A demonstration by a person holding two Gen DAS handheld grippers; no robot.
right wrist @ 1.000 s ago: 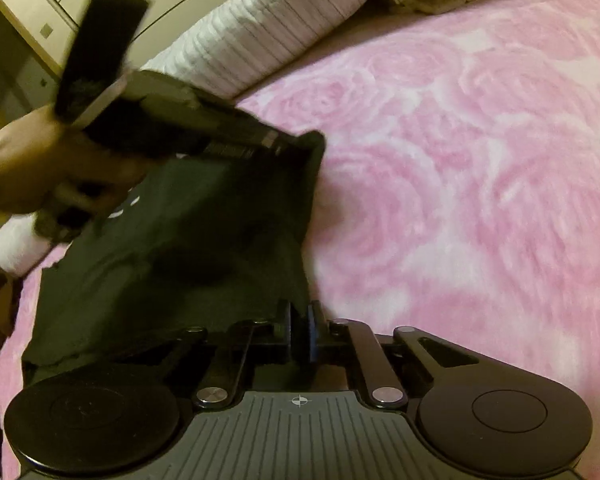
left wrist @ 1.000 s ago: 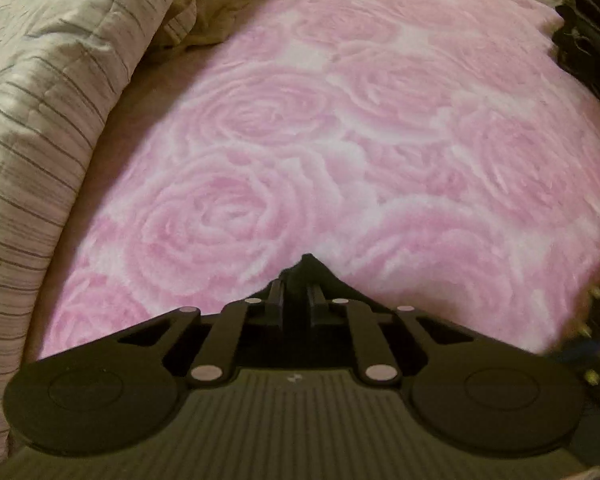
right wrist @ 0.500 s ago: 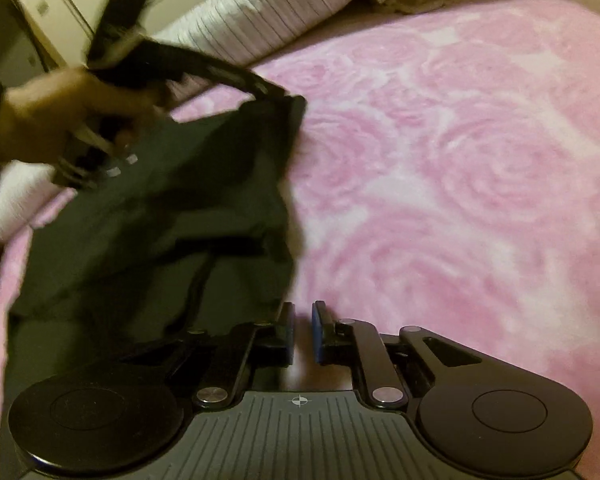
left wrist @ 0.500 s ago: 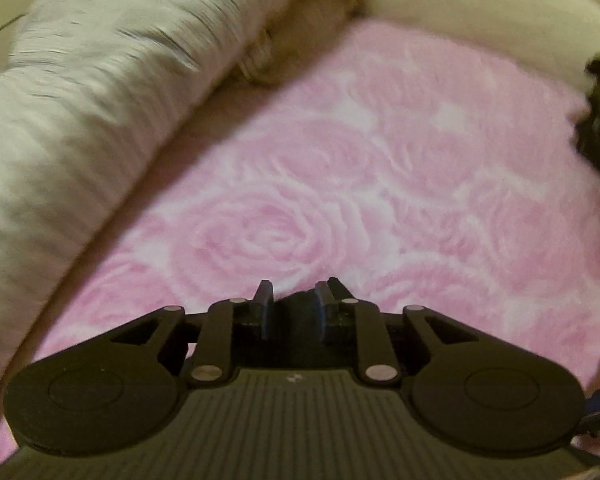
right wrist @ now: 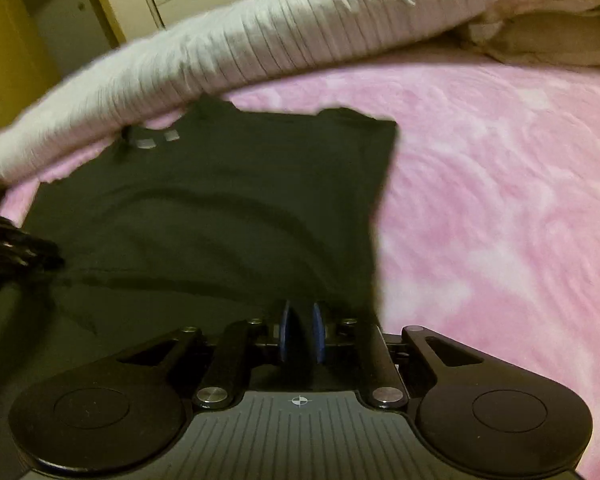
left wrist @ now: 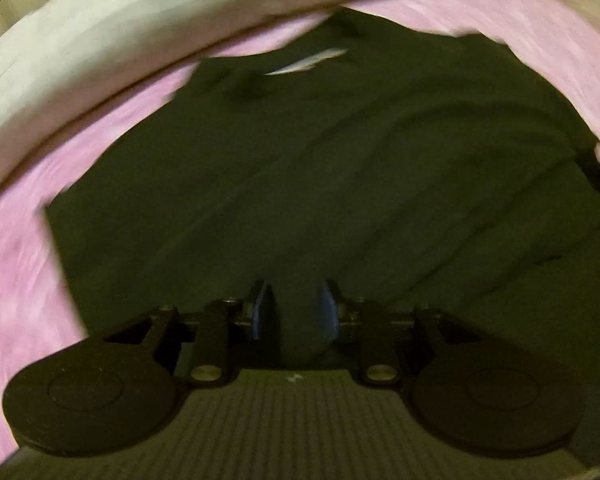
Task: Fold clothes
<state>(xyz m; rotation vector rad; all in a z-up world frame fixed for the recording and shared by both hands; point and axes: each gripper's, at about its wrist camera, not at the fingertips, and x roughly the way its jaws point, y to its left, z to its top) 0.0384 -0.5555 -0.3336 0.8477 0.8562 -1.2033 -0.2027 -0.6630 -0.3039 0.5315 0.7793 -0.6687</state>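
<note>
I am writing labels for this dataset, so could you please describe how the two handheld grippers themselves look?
Both look alike. The left gripper and the right gripper each have black linkage arms with silver pivot bolts, two large round black discs at the sides, and a grey ribbed body with a small crosshair mark. The finger pads are blue. No cables or sleeves are visible.

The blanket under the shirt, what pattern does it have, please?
Pink blanket with rose swirls, clearest in the right wrist view.

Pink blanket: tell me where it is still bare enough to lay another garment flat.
Right of the black shirt, the pink blanket lies bare up to the beige pillow. On the shirt's far side, only a thin pink strip remains before the striped duvet; that side is crowded.
</note>
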